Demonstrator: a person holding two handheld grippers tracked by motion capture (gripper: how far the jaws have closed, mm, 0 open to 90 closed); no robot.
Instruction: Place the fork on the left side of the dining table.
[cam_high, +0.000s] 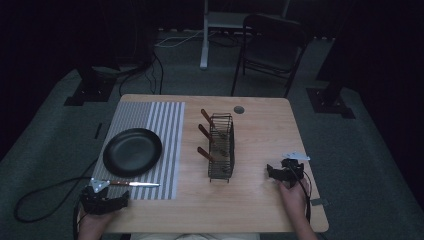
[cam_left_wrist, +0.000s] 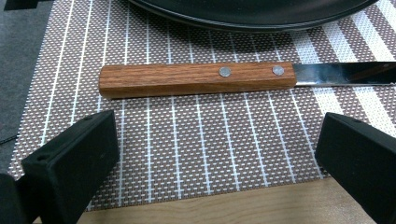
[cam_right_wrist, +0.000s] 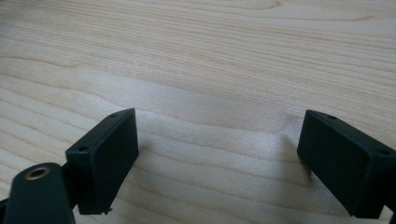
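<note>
Left gripper (cam_left_wrist: 215, 154) open short of knife handle (cam_left_wrist: 196, 79) on placemat (cam_left_wrist: 187, 140); right gripper (cam_right_wrist: 219, 154) open, idle; straddle handle squarely, then close

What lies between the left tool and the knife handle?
Only bare striped placemat separates the left tool from the knife handle, as the left gripper view shows.

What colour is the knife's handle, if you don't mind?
Reddish-brown wood with two silver rivets; the handle shows best in the left gripper view.
</note>
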